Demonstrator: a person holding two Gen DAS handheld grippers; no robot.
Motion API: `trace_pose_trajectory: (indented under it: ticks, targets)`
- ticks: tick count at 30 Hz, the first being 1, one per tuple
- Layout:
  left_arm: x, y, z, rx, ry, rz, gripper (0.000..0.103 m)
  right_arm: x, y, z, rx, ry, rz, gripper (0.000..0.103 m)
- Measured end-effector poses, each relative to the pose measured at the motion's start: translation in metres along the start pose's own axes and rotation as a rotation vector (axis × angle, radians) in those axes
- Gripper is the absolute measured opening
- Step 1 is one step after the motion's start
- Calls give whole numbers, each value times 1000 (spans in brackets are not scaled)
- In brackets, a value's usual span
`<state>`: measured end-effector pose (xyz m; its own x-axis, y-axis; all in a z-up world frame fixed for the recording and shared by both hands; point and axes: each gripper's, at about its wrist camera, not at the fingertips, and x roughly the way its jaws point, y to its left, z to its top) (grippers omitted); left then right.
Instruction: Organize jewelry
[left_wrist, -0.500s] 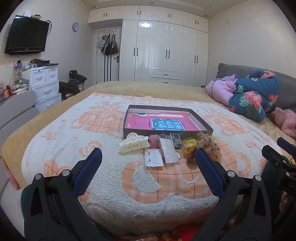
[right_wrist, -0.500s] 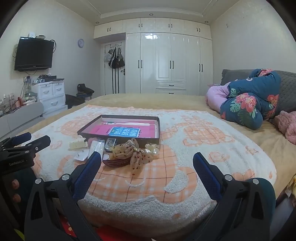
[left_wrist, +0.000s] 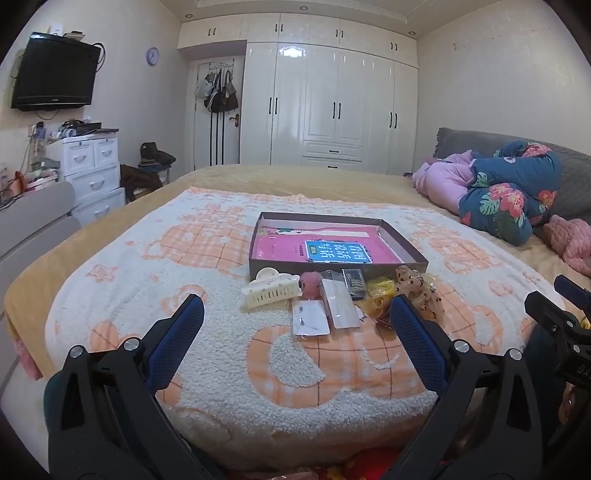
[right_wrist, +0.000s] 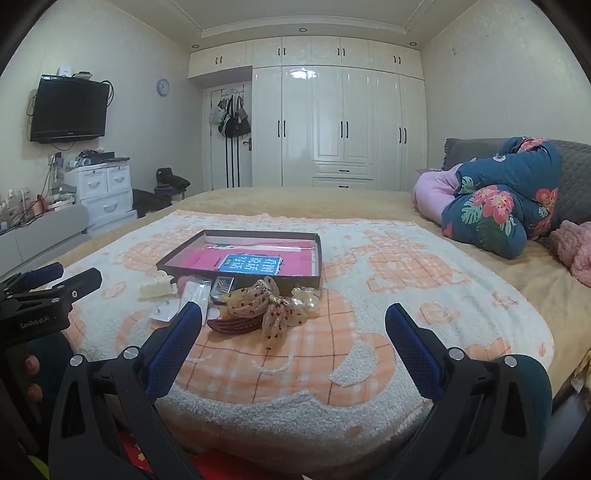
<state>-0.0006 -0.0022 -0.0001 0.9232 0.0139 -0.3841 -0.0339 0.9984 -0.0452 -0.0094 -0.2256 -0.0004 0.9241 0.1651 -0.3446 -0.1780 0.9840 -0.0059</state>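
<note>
On the blanket (left_wrist: 229, 354), hair accessories (left_wrist: 332, 299) crowd the tray (left_wrist: 402, 243); both grippers' jaws wide.

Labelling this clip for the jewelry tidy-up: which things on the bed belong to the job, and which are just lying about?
Job: shallow box, cream claw clip, dotted bow clip, brown comb clip, clear packets, pink pom-pom, both open grippers.

Lying about: floral quilt, pink knit.
</note>
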Motion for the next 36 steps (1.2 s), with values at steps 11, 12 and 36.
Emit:
trace_pose_trajectory:
  ticks: [11,12,36]
  targets:
    - [0,3,2,0,1,-2,93,-2,1,-1,1,-5,7,97]
    - [-1,3,2,-1,0,-3,93,-1,1,0,1,-4,7,97]
    - [-1,8,3,1,1,-1,93,-1,1,3,-1,-11,7,97]
